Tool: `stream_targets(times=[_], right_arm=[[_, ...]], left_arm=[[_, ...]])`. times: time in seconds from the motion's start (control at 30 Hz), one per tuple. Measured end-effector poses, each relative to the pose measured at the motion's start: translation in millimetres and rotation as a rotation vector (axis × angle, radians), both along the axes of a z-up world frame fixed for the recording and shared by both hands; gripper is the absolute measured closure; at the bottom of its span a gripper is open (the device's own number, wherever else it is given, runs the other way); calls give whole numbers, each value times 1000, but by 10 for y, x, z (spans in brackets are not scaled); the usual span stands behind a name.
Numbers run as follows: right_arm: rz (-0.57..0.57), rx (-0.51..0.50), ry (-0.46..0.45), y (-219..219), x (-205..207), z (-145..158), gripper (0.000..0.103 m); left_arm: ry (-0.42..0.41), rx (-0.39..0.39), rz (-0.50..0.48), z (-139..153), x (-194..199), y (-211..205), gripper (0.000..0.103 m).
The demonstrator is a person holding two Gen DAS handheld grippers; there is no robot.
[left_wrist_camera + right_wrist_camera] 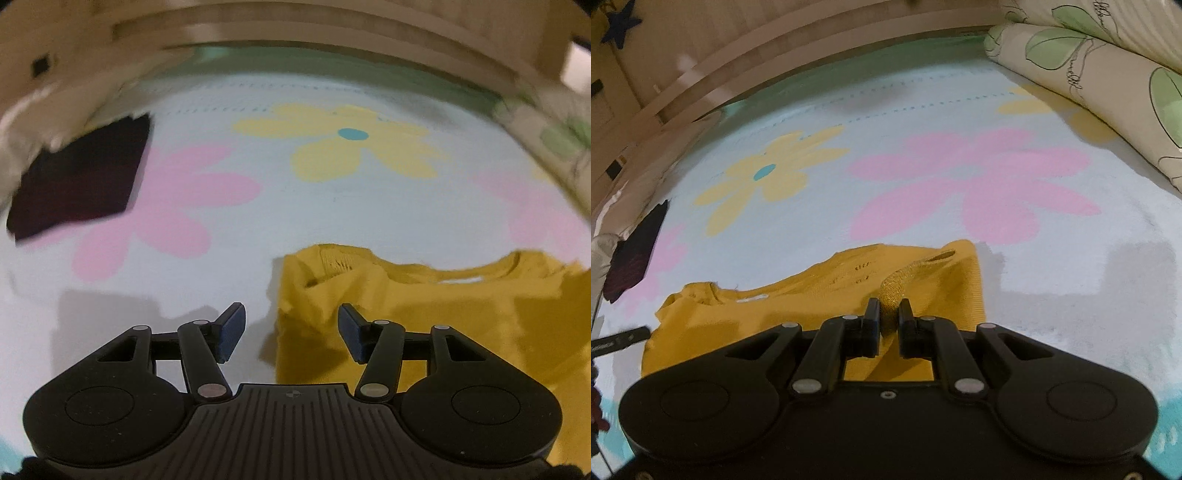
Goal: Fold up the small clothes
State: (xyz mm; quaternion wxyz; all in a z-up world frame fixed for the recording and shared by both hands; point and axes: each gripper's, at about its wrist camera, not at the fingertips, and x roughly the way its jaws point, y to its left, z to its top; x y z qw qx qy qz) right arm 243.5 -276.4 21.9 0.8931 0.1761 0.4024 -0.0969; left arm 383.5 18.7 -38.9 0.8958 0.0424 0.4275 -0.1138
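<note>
A small mustard-yellow top (424, 310) lies on a pale blue flowered bedsheet (295, 206), neckline toward the far side. My left gripper (291, 328) is open and empty, hovering over the top's left edge. In the right wrist view the same top (775, 314) lies ahead and left. My right gripper (889, 314) is shut on a ribbed sleeve cuff of the top, which stands up between the pads.
A dark maroon folded cloth (81, 177) lies at the sheet's far left; it also shows in the right wrist view (635, 254). A wooden bed frame (295, 29) runs along the back. A leaf-print pillow (1108, 85) lies at the right.
</note>
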Motion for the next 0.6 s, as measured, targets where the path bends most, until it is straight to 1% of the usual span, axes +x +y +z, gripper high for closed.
stream_targets(times=[0.07,0.13,0.2,0.27,0.33,0.37,0.43,0.47,0.5,0.57,0.6], right_arm=[[13,-8,6,2,4,-29,88],[20,-10,14,-2,13,-61,87],[19,-6,21,-13,21,-83,87],[17,2,20,-29,18,-83,87],[20,9,18,-38,18,-83,87],[22,9,18,-42,19,-85,87],[27,13,17,-45,29,-87,87],[29,19,14,-46,34,-90,87],[31,26,11,-47,40,-91,87],[38,28,1,-33,47,-88,87],[45,26,-3,-27,53,-83,87]], left_arm=[[22,15,-41,-62,58,-64,49],[24,44,-46,-130,140,-109,49],[8,75,-36,-183,238,-116,49],[3,101,-3,-233,330,-68,49],[-9,176,45,-280,405,-8,46],[-38,216,72,-289,423,25,46],[-65,371,128,-336,471,69,47],[-75,395,139,-347,473,112,47],[-73,386,152,-344,479,169,47],[-52,300,193,-289,486,335,47],[-50,244,207,-243,480,407,47]])
